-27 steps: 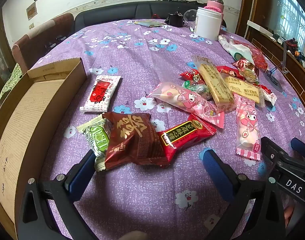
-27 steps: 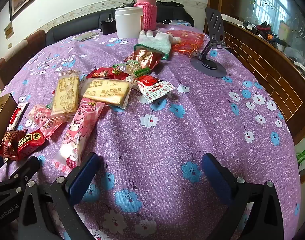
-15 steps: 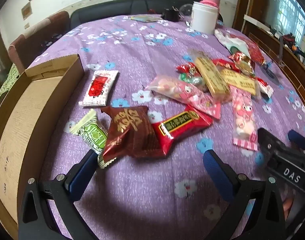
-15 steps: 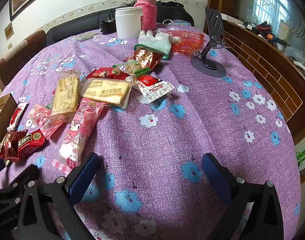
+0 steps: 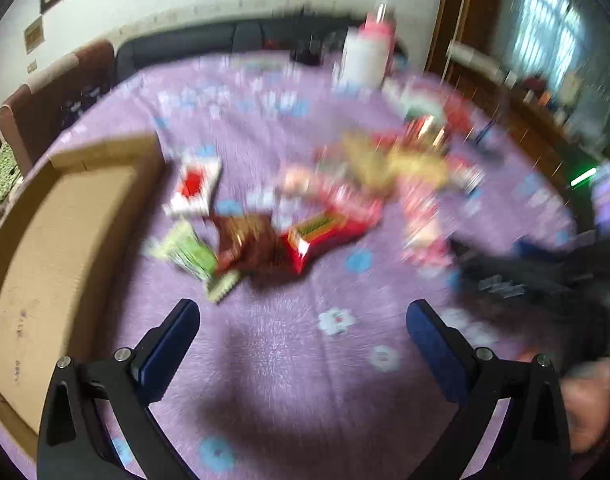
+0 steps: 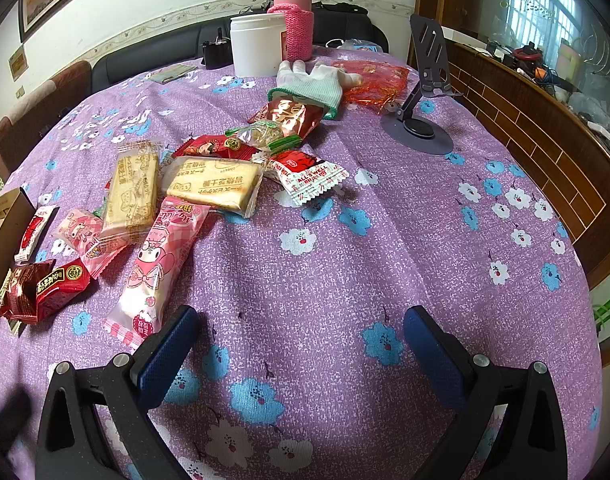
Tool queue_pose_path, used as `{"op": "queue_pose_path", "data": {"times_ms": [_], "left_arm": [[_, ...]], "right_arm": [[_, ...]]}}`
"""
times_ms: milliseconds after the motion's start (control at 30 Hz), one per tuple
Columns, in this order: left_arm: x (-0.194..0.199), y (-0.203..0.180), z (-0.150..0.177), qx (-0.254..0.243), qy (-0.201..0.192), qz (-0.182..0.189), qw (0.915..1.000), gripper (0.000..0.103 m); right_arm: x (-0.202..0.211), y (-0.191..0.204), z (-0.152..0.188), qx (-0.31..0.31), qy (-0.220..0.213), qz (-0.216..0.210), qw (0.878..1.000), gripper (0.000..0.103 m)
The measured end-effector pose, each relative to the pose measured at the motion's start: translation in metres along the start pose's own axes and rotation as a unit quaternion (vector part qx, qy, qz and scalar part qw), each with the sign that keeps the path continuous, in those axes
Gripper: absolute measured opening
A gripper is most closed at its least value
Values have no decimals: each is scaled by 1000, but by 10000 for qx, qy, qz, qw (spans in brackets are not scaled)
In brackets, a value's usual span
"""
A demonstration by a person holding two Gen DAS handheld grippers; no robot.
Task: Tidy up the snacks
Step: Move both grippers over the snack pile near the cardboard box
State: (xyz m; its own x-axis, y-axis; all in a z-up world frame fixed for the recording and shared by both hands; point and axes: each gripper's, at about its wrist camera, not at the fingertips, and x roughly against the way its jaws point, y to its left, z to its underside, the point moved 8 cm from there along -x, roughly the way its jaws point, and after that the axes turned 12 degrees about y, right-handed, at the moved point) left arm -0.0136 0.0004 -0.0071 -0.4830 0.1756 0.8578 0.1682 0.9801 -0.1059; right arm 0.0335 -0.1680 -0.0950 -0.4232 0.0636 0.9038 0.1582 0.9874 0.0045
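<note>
Snack packets are lying loose on the purple floral cloth: a pink cartoon-print pack (image 6: 153,268) is lying lengthwise nearest, w/ two clear-wrapped biscuit packs (image 6: 215,185) just beyond, overlapping red pkts. A red and a brown wrapper (image 6: 41,286) are resting together at left, near the open cardboard box (image 5: 61,248).
</note>
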Motion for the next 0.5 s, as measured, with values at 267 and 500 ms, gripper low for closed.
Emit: {"op": "queue_pose_path", "data": {"times_ms": [267, 500], "left_arm": [[95, 1, 24, -132, -224, 850, 9960, 103], [198, 67, 15, 181, -1197, 486, 9915, 103]], "right_arm": [[0, 0, 0, 24, 11, -3, 10000, 102], [-3, 2, -1, 188, 613, -25, 9979, 102]]}}
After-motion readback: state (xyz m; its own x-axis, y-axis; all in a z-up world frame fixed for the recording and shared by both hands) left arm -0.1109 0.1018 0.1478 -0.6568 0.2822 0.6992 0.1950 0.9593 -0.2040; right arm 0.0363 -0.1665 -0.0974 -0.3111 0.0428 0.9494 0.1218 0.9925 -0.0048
